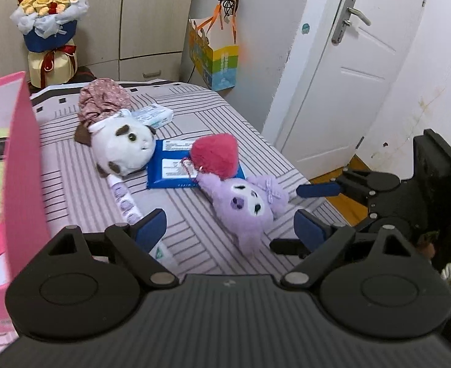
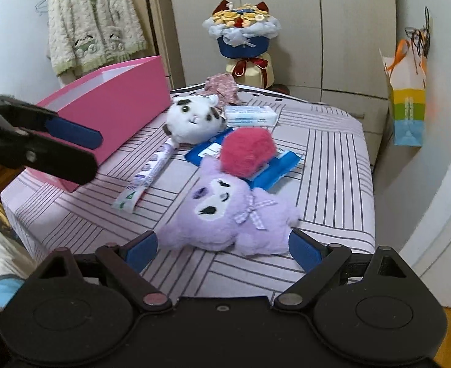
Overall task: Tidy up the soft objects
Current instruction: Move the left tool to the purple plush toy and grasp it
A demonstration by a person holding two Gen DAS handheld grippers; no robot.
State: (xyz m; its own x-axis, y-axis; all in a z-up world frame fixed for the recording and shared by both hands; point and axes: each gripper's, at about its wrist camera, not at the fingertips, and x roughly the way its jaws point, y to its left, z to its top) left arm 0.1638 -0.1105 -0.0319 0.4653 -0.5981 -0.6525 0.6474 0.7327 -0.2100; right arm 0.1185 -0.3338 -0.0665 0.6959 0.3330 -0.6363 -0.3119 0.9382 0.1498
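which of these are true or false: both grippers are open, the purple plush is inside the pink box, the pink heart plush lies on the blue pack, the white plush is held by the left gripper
1. Both grippers are open. True: the left gripper and the right gripper both have their fingers spread, holding nothing.
2. The purple plush is inside the pink box. False: it lies on the striped bed, just ahead of the right gripper.
3. The pink heart plush lies on the blue pack. True.
4. The white plush is held by the left gripper. False: it rests on the bed, untouched.
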